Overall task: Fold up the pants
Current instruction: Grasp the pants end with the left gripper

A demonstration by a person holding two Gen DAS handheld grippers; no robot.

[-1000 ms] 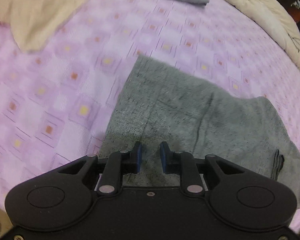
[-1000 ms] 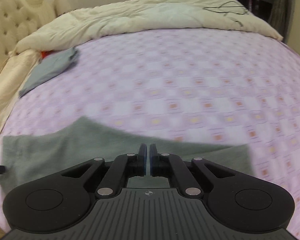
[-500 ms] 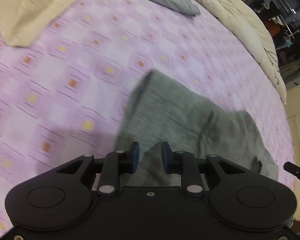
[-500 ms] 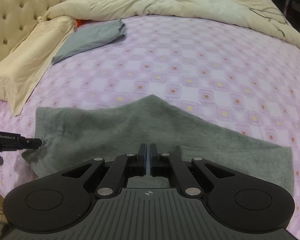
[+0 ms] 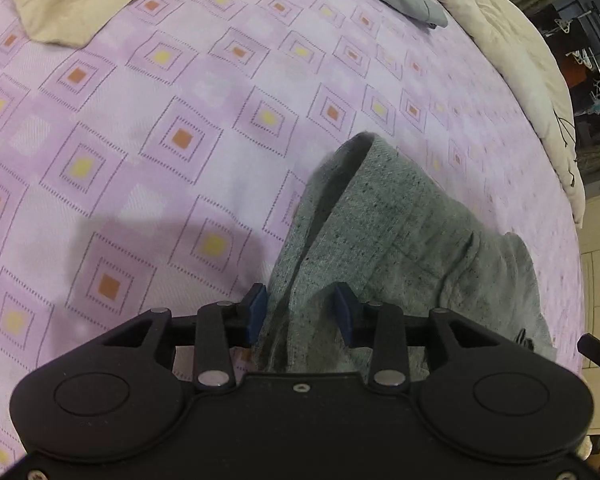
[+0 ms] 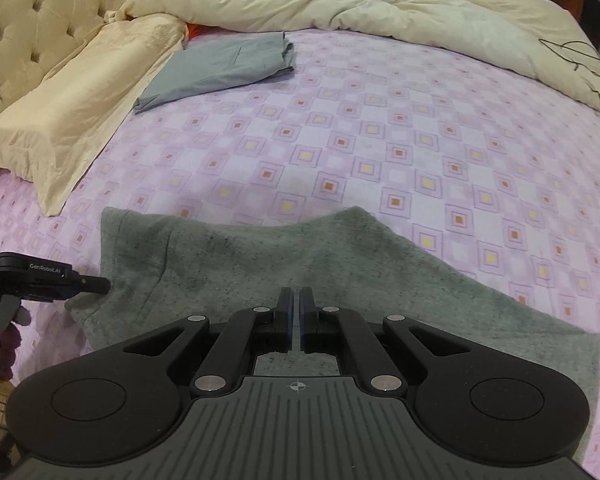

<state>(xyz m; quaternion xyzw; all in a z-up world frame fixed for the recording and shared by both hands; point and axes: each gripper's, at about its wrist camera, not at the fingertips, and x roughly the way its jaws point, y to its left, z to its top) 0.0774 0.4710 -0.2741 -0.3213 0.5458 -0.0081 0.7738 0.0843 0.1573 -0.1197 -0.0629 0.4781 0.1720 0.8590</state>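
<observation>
Left claw (image 5: 300, 312): spread wider than a second ago, pants (image 5: 400, 232) edge between its pads, not clamped.
Right claw (image 6: 295, 316): clenched; whether fabric is pinched cannot be told.
Meaning: edge bunched, regrasp expected.

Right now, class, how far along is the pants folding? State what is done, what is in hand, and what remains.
Done: the grey pants lie folded to a compact strip on the bed sheet.
In hand: the open left gripper straddles one end; the right gripper looks shut.
Left: no visible crosswise fold yet.
</observation>
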